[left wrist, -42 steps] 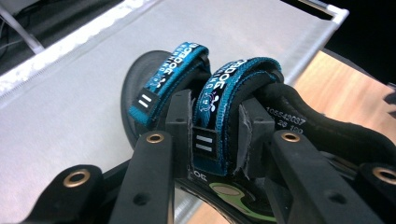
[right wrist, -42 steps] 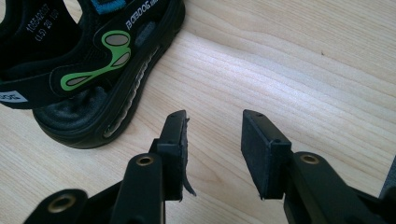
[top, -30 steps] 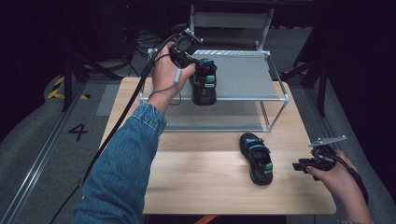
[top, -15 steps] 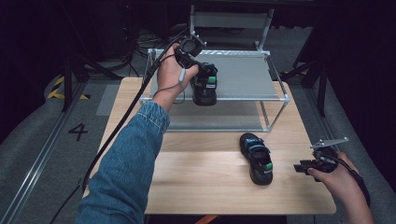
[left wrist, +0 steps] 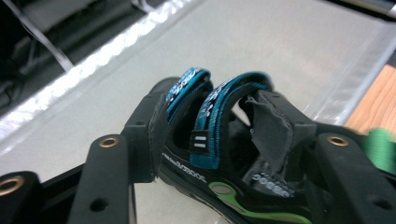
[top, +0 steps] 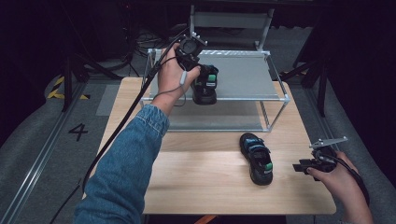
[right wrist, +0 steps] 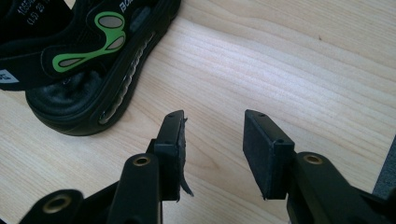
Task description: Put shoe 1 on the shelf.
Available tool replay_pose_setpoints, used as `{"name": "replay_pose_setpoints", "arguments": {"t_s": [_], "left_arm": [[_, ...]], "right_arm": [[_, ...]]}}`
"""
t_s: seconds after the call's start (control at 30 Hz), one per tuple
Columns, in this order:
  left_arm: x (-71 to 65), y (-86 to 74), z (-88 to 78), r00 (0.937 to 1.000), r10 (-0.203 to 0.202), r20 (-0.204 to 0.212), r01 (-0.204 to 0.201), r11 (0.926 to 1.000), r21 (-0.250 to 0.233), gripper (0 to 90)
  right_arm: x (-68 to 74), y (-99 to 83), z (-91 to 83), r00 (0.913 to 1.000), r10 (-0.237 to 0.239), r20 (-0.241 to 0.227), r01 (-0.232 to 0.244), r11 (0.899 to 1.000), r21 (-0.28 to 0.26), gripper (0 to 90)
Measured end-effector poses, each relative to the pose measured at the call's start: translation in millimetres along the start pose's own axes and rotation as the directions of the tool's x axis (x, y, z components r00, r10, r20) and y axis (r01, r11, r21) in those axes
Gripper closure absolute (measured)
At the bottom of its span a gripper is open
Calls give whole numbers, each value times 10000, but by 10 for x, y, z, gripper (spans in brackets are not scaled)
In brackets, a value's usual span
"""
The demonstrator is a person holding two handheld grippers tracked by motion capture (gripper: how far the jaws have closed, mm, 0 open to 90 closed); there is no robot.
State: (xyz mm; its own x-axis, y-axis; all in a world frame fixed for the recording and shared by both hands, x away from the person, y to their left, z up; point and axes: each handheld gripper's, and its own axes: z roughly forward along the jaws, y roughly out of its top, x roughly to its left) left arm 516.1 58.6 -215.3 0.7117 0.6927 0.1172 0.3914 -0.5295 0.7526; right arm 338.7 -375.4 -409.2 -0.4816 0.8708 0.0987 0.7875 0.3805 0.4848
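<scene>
Left claw (top: 201,74) over grey shelf (top: 243,77)

One black sandal (top: 205,86) with blue straps and green accents sits upright on the rack's top shelf (top: 247,74), seemingly resting flat near its front edge. Its twin (top: 258,157) lies upright on the wooden table (top: 205,182), well apart.

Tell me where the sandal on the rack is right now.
In the high view the sandal sits on the top shelf of the metal rack, left of its middle, between the open jaws of the left claw.
</scene>
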Motion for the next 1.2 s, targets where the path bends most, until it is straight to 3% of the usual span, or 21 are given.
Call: {"name": "replay_pose_setpoints", "arguments": {"t_s": [0.03,0.1,0.17,0.27,0.5,0.67,0.73,0.87,1.2], "left_arm": [[0,0,0,10000,0,0,0,10000,0,476],[-111,-13,-130,9989,248,-402,-257,9995,-207,477],[-203,-35,-242,9982,252,-537,-266,9993,-259,513],[-323,-103,-396,9995,-6,-309,-7,9991,-418,556],[-584,-291,-531,9983,-363,457,357,9993,135,674],[-699,-429,-518,9971,-594,485,587,9981,170,765],[-709,-472,-481,9950,-784,613,772,9968,212,793],[-706,-534,-374,9928,-1096,478,1089,9939,157,836],[-751,-602,-176,9915,-1211,479,1189,9919,456,891]], "right_arm": [[2,10,1,10000,-32,9,32,10000,18,599],[7,20,5,10000,-16,-14,16,10000,3,599],[15,44,22,9999,-99,-31,99,9999,26,599],[28,76,46,9997,-224,-46,224,9997,5,599],[69,148,76,9991,-419,-94,419,9991,46,600],[92,171,89,9989,-460,-133,460,9989,9,599],[96,175,90,9988,-479,-126,479,9988,44,599],[99,174,85,9987,-492,-144,493,9988,25,599],[83,163,89,9989,-432,-154,432,9991,41,599]]}}
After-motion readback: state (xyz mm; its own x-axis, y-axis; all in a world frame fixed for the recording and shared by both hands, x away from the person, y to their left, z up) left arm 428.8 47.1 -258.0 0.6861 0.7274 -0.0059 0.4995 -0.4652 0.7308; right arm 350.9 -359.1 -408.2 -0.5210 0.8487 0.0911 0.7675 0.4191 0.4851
